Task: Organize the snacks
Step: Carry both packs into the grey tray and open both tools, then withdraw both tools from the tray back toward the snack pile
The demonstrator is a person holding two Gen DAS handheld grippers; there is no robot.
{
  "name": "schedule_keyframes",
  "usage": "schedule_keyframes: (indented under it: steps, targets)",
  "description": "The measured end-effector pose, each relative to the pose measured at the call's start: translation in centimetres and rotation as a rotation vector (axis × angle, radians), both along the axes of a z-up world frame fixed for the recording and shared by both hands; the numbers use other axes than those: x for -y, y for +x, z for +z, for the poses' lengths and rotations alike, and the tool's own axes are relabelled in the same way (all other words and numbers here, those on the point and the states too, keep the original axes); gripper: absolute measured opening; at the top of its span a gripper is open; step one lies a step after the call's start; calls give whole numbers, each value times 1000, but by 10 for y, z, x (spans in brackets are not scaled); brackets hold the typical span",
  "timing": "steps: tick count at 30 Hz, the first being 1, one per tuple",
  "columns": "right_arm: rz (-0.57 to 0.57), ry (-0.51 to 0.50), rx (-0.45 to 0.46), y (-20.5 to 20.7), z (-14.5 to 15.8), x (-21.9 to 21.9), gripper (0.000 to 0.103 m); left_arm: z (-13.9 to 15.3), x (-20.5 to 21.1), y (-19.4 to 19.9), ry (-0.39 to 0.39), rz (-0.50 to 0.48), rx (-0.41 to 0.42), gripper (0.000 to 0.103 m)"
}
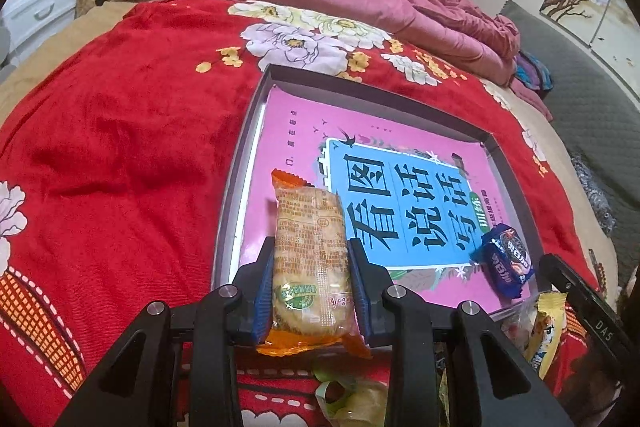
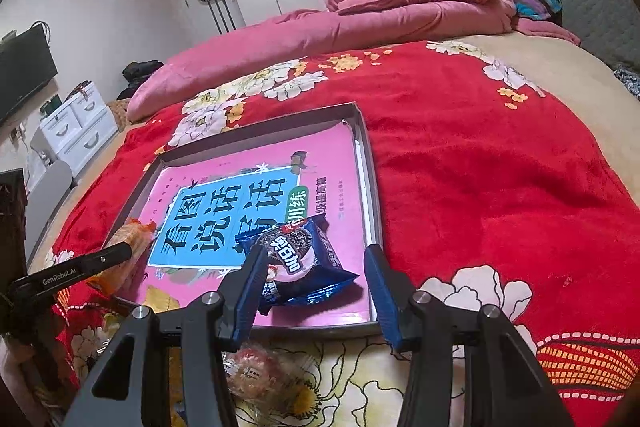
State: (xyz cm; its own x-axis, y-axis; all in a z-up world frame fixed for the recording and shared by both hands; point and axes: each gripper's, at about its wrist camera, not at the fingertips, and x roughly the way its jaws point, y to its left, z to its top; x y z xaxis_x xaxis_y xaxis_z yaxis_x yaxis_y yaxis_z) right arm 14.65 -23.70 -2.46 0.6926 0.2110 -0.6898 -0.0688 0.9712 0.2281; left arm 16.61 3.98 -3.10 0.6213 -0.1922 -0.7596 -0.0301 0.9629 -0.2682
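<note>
Left hand-held gripper [image 1: 311, 267] angled downward, jaws clamped, right hand-held gripper [image 2: 316, 281] angled downward, jaws apart

A shallow tray [image 2: 370, 187] lies on the red floral bedspread [image 2: 480, 155].

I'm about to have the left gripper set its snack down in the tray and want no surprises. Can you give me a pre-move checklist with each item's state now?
1. Left gripper shut on the orange-ended biscuit packet: ok.
2. Packet over the shallow grey tray: ok, its far end is past the near rim.
3. Free spot on the pink book cover lining the tray: ok.
4. Blue cookie packet out of the way: ok, it lies toward the tray's other side.
5. Right gripper clear of that packet: cannot tell; jaws open around it.
</note>
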Motion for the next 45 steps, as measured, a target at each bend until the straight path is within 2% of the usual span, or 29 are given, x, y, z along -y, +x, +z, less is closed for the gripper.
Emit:
schedule_keyframes:
  steps: [4,13,19,26,45]
  targets:
    - [5,-3,12,-1,2,0,51,1,1,0,2,-5,2,36]
    - [6,-11,21,-5,5,0,54,9,-1,-5,11,-11,24,50]
    - [2,-25,40,-9,9,-1,65,16,-4,-11,13,-18,57,65]
    - [-7,-37,72,-13,16,0,70,23,-5,-19,38,-22,84,72]
    - [16,-50,143,-34,32,-4,79,33,-16,-55,24,-16,107,76]
